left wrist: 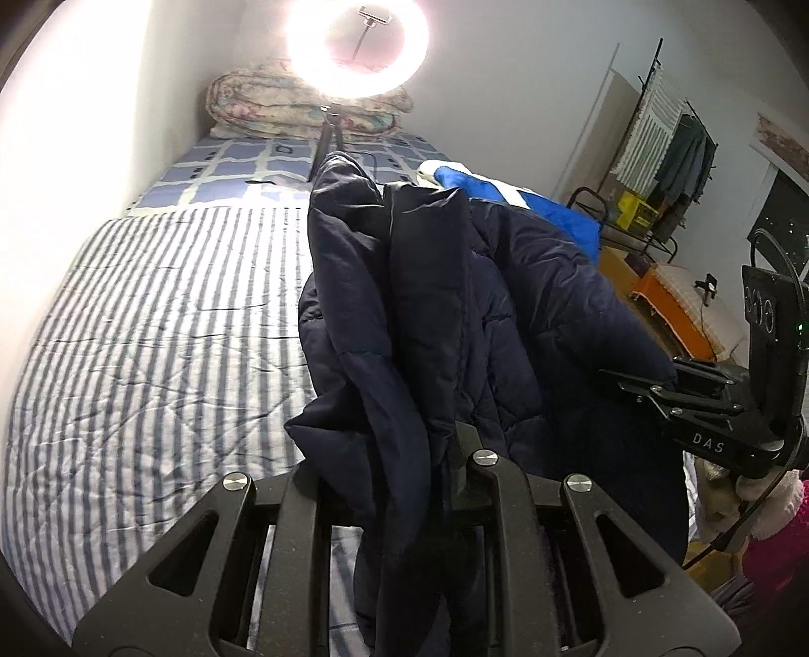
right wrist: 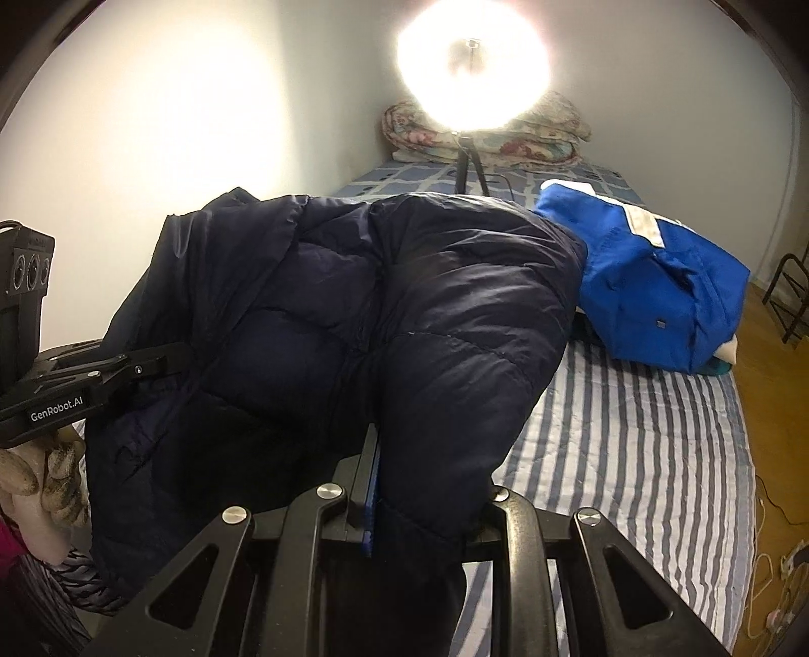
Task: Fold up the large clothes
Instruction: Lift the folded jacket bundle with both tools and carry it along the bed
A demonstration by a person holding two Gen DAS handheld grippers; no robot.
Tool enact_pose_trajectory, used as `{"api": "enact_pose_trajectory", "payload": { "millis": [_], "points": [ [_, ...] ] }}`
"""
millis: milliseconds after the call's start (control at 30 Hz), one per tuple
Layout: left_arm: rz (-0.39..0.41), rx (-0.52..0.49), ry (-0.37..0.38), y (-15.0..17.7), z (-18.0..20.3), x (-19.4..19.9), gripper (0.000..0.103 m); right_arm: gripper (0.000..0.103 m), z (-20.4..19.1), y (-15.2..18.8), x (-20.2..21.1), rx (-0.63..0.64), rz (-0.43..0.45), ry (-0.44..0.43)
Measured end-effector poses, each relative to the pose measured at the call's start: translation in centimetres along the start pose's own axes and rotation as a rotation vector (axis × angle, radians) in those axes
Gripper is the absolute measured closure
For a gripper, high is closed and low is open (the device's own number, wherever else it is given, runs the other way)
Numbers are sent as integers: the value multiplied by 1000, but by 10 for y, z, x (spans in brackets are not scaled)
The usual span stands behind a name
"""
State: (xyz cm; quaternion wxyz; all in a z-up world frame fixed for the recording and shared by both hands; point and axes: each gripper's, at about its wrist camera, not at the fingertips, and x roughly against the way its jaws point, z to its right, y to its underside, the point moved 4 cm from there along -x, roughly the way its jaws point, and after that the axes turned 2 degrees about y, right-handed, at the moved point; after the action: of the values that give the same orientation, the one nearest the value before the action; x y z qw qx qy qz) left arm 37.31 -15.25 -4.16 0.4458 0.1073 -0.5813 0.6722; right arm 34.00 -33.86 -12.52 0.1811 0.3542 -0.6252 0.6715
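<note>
A dark navy puffer jacket [left wrist: 455,303] hangs bunched between both grippers, lifted above the striped bed [left wrist: 151,328]. My left gripper [left wrist: 430,455] is shut on a fold of the jacket; fabric drapes over its fingers. It also shows in the right wrist view [right wrist: 151,366] at the left, clamped on the jacket's edge. My right gripper [right wrist: 404,455] is shut on the jacket [right wrist: 404,313], whose padded bulk covers the fingertips. The right gripper shows in the left wrist view [left wrist: 622,381] at the right, gripping the jacket's far side.
A folded blue garment [right wrist: 652,283] lies on the bed [right wrist: 632,429] behind the jacket. A lit ring light on a tripod [left wrist: 356,45] and folded floral quilts [right wrist: 531,136] stand at the bed's head. A clothes rack [left wrist: 672,156] and orange box [left wrist: 677,313] stand at right.
</note>
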Motion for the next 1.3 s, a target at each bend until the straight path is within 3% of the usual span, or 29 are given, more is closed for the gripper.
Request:
{"api": "enact_pose_trajectory", "payload": {
  "millis": [333, 533, 1000, 1300],
  "points": [
    [-8, -42, 60, -30, 40, -31, 88, 83, 46, -12, 10, -42, 24, 50],
    [14, -100, 101, -71, 74, -54, 88, 84, 88, -36, 24, -46, 73, 88],
    [88, -120, 173, -215, 127, -153, 88, 84, 212, -157, 16, -26, 155, 236],
    [138, -114, 145, -296, 141, -227, 88, 84, 275, -230, -25, -5, 216, 340]
  ]
}}
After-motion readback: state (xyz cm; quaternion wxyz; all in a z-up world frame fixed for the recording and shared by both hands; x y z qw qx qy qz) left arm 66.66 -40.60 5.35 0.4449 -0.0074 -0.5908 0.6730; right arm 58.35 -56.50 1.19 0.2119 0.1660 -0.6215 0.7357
